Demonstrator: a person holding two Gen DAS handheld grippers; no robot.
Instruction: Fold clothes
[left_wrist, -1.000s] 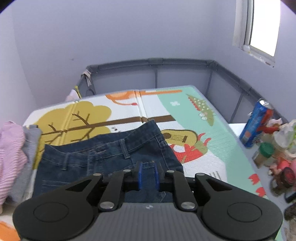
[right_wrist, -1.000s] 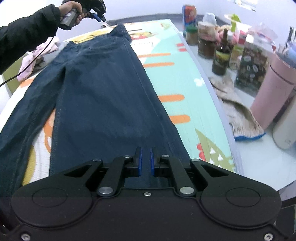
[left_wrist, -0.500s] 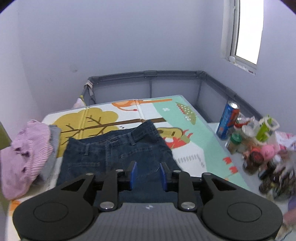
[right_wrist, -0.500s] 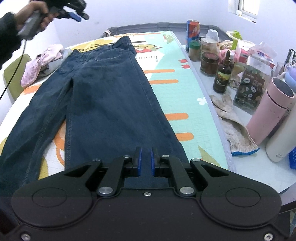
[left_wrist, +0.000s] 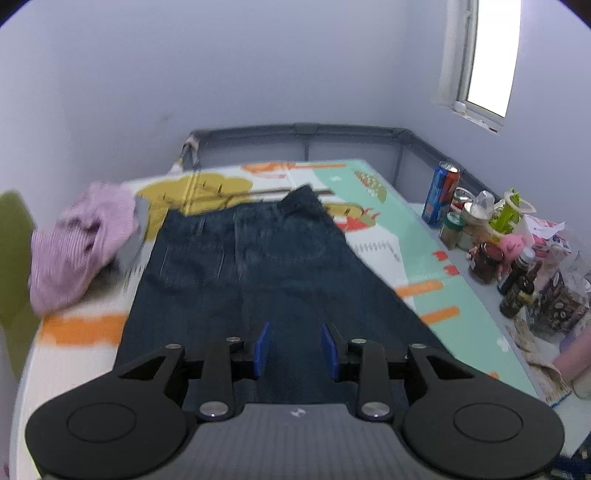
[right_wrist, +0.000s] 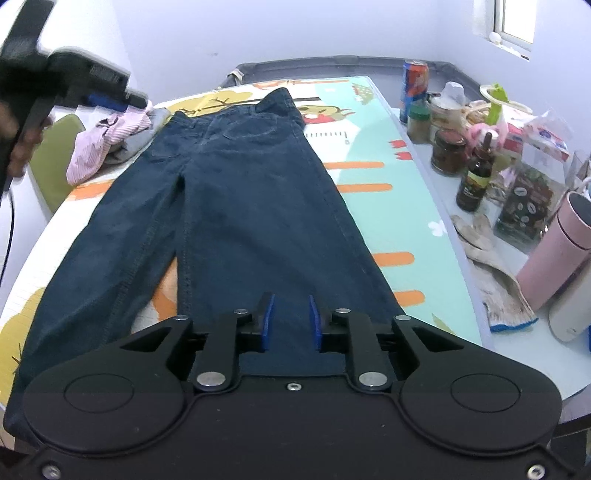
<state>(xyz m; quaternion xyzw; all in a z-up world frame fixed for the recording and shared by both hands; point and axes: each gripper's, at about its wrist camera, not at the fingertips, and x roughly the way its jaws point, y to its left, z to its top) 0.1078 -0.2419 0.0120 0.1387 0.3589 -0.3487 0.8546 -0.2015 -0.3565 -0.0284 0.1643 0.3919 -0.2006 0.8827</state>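
Jeans (right_wrist: 251, 206) lie flat ahead of both grippers' parted, empty fingers (right_wrist: 266, 321)

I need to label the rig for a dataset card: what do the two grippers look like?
Both are matte black: two round discs, silver pivot bolts, blue pads on the fingers. The left gripper has a ribbed grey top; the right gripper is all black. A black cable trails from the left handle.

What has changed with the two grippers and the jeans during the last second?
Both grippers have let go: the left gripper opened first and drew back from the waistband, and the right gripper, shut on the leg end a second ago, is open now. The jeans stayed flat on the mat, and the pink clothes stayed beside them.
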